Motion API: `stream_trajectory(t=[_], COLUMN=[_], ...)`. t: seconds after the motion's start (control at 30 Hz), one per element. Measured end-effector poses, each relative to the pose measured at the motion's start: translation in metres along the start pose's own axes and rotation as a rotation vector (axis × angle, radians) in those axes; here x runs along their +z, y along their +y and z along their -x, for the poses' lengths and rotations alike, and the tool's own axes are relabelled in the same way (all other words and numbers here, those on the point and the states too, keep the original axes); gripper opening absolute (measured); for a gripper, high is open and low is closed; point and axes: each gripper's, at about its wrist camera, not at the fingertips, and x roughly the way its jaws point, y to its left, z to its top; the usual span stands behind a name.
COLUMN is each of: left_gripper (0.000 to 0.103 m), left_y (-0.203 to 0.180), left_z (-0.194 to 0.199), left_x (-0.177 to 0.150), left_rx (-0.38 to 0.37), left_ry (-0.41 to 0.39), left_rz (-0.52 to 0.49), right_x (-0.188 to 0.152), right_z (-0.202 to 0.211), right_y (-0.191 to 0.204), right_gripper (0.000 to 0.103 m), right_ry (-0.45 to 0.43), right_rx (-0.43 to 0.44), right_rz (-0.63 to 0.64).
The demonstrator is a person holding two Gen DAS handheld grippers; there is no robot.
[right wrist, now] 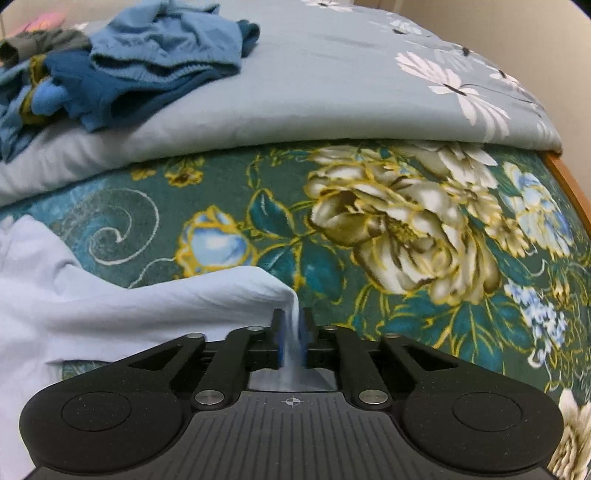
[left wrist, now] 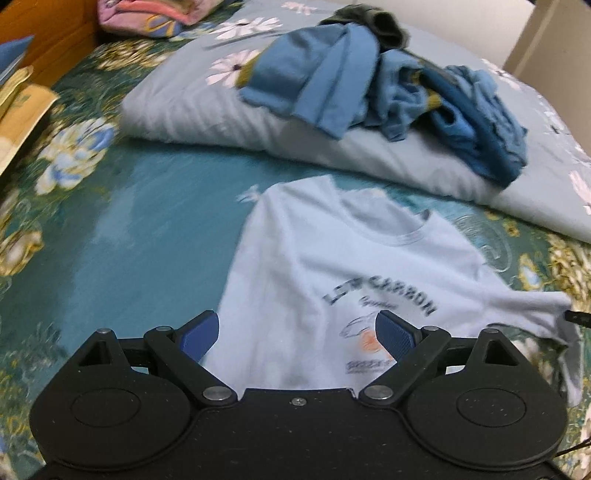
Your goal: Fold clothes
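A pale blue T-shirt (left wrist: 332, 266) with dark lettering lies face up on the teal floral bedspread (left wrist: 155, 221). My left gripper (left wrist: 297, 332) is open and empty, hovering over the shirt's lower front. My right gripper (right wrist: 291, 332) is shut on the T-shirt's sleeve end (right wrist: 236, 291), which is pulled out to the right; the rest of the shirt (right wrist: 55, 295) lies to its left. That stretched sleeve also shows in the left wrist view (left wrist: 532, 306).
A folded grey-blue quilt (left wrist: 207, 107) lies behind the shirt with a heap of blue clothes (left wrist: 369, 85) on it, also in the right wrist view (right wrist: 147, 59). A wooden bed frame (right wrist: 569, 184) runs along the right. Pink bedding (left wrist: 147, 14) sits far back left.
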Motion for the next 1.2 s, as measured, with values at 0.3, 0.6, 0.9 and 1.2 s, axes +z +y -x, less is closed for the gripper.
stream_trajectory(t=[0.3,0.6,0.9,1.2], left_gripper=[0.09,0.052,0.005,0.0], left_y=[0.045,0.09,0.105,0.131], left_z=[-0.016,-0.066,-0.059,-0.031], left_x=[-0.045,-0.106,-0.112,-0.105], left_rx=[0.078,0.049,-0.063,-0.081], left_ry=[0.063,0.269,0.222,0.107], left_rz=[-0.025,-0.004,-0.014,-0.048], right_x=[-0.033,-0.072,-0.062,-0.045], right_z=[0.064,0.122,0.152,0.174], right_y=[0.011,0.055,0.113,0.175], right_gripper=[0.071,0.071,0.071,0.071], right_ry=[-0.088,-0.012,0.0,-0.027], right_rx=[-0.024,0.007,0.044,0.097], right_rz=[-0.087,-0.116,-0.079,0.009])
